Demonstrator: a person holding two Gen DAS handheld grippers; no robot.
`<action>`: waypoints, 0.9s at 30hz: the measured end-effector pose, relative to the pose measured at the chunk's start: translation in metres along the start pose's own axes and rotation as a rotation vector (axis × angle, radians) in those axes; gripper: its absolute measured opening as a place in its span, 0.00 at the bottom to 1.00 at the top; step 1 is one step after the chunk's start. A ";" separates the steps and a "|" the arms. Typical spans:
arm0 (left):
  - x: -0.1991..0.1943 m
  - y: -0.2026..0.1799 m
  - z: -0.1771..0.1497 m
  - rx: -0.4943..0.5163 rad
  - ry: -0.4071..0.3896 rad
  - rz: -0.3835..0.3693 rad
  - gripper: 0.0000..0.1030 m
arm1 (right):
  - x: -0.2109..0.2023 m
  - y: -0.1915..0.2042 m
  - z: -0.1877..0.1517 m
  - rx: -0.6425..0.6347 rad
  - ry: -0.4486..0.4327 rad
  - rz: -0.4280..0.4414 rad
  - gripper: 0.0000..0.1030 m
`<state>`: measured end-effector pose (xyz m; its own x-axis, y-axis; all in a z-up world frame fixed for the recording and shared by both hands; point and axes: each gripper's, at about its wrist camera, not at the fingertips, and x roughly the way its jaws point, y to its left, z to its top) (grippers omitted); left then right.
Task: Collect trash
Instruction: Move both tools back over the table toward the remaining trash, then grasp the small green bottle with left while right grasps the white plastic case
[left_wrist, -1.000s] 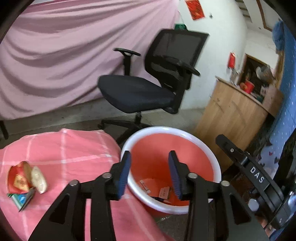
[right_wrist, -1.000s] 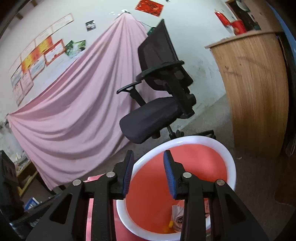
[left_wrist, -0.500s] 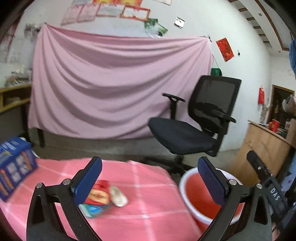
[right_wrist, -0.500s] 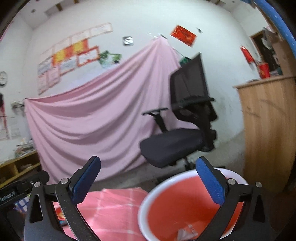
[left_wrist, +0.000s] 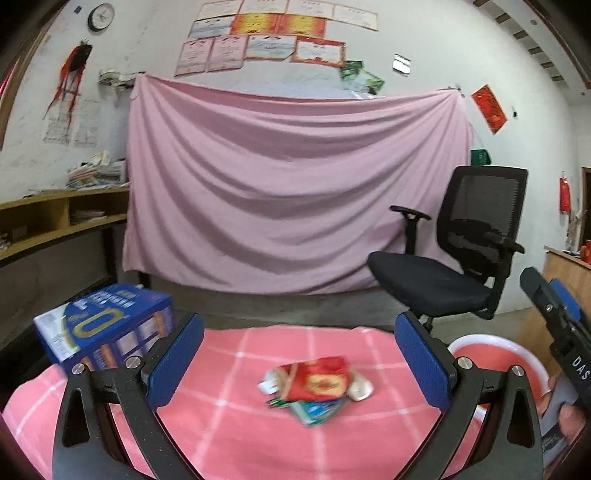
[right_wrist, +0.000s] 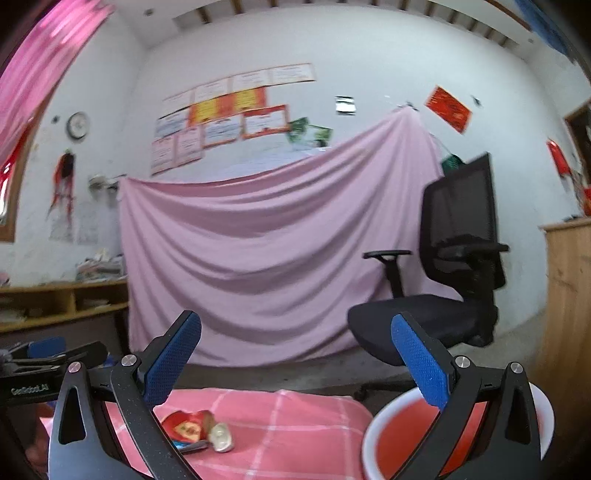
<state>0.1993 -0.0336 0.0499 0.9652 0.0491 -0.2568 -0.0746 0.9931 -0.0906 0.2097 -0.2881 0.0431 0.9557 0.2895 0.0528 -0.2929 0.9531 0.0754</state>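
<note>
Trash pile (left_wrist: 317, 387): crumpled wrappers heaped together at the middle of the pink checked cloth (left_wrist: 229, 413); red packet on top, teal one beneath, pale piece at its right.
Bin (left_wrist: 532, 363): red inside, white rim, upright, right of the cloth.

The left claw (left_wrist: 299, 365) is seen with its blue pads spread wide and nothing held between them. Beyond it, a small heap of wrappers (left_wrist: 317, 387) is spread on the pink checked surface (left_wrist: 229, 413). A blue box (left_wrist: 103, 325) is set at the surface's left edge. At the right, a red bucket (left_wrist: 495, 350) is partly hidden by the right claw (left_wrist: 557, 325).
</note>
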 end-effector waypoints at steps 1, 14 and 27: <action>0.000 0.005 -0.004 0.000 0.013 0.013 0.98 | 0.002 0.006 -0.001 -0.022 0.000 0.006 1.00; 0.033 0.045 -0.038 -0.020 0.247 -0.020 0.98 | 0.048 0.037 -0.038 -0.143 0.238 0.048 1.00; 0.110 0.065 -0.056 -0.095 0.616 -0.180 0.54 | 0.112 0.043 -0.083 -0.164 0.650 0.078 0.85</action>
<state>0.2867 0.0301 -0.0382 0.6463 -0.2157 -0.7320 0.0264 0.9650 -0.2610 0.3068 -0.2072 -0.0308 0.7698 0.3026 -0.5620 -0.4023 0.9136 -0.0590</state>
